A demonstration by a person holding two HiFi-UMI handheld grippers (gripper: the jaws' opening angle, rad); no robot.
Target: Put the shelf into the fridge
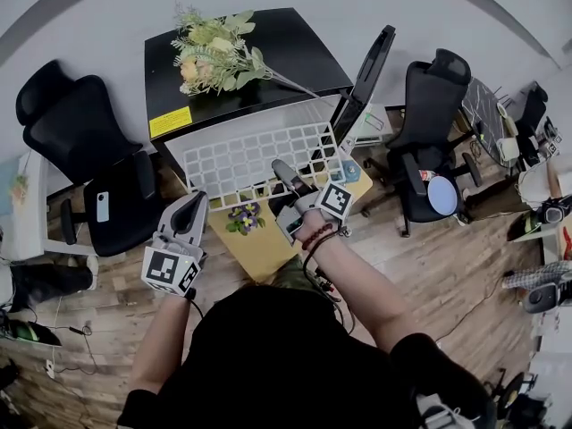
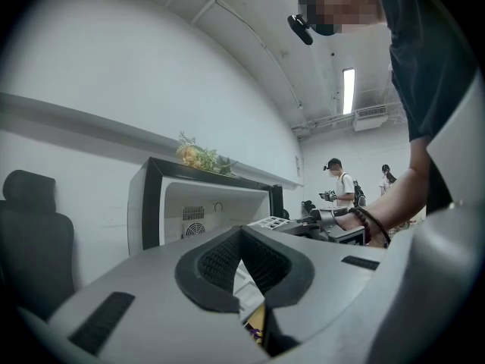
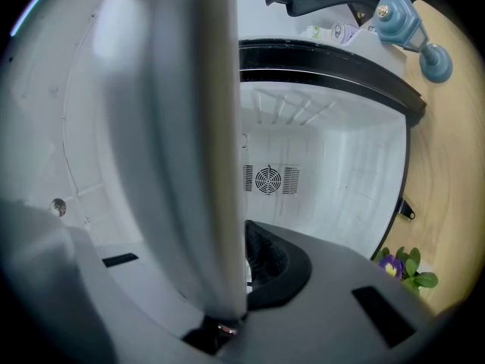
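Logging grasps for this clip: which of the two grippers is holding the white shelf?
The right gripper: its jaws are clamped on the shelf's near edge. The left gripper's jaws are shut with nothing between them.

fridge interior open, shelf at mouth — door aside

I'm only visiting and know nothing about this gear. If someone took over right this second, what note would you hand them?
Left gripper: shut, empty, held low beside the yellow table, clear of the shelf.
Right gripper: shut on the near edge of the white wire shelf.
Fridge: door open, flowers on top.
Done: the shelf is lifted and held roughly level at the fridge's open front.
Left: most of it looks to be outside, so slide it in, seat it, then let go.
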